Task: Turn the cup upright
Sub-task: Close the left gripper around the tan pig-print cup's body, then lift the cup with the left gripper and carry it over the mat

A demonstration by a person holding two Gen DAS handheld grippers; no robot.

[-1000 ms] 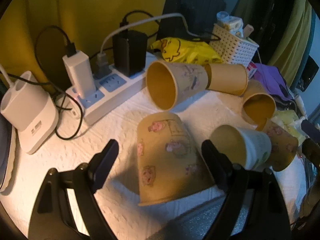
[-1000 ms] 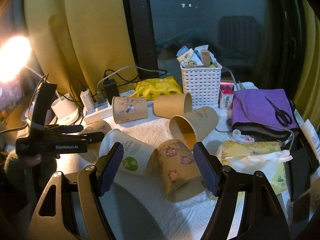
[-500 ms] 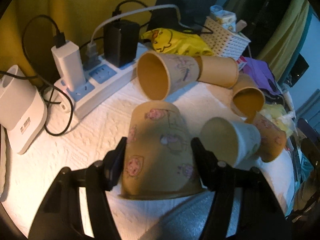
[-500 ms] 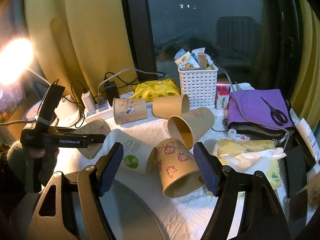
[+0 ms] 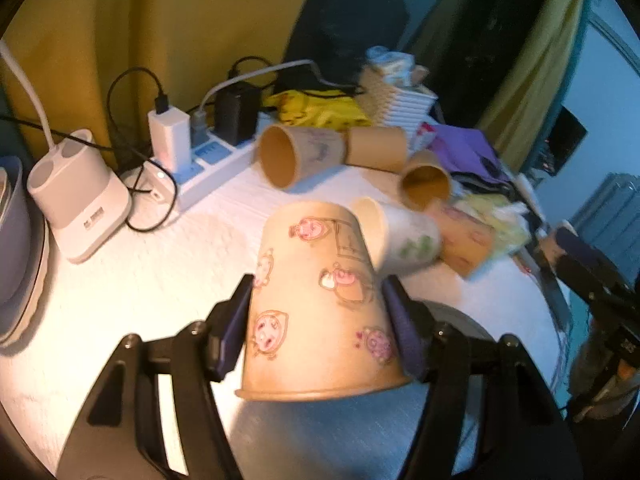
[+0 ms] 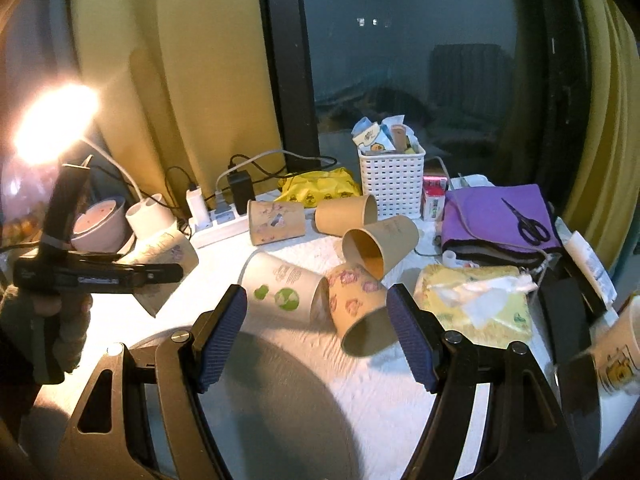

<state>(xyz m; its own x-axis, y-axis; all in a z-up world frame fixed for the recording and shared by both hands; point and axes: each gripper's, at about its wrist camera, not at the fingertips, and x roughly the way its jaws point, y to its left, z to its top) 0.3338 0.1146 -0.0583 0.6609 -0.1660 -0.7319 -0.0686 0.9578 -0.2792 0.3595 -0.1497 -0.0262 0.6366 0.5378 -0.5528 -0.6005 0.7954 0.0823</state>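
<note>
My left gripper [image 5: 318,300] is shut on a tan paper cup with pink cartoon pigs [image 5: 316,304]. The cup is upside down, rim toward me, lifted off the white table [image 5: 132,280]. In the right wrist view the same cup [image 6: 166,266] hangs tilted in the left gripper [image 6: 160,272] at the left. My right gripper [image 6: 316,320] is open and empty above the table, with a white cup with green prints [image 6: 280,294] and a pig-print cup [image 6: 358,308] lying on their sides ahead of it.
Three more tan cups [image 6: 274,222] [image 6: 346,214] [image 6: 380,246] lie on their sides farther back. A power strip with chargers [image 5: 200,160], a white basket [image 6: 392,184], purple cloth with scissors [image 6: 500,220], a tissue pack [image 6: 476,300] and a lit lamp [image 6: 52,120] surround them.
My left gripper closed on the pig-print cup and lifted it off the table, drawing back. My right gripper drew back slightly and stayed open.
</note>
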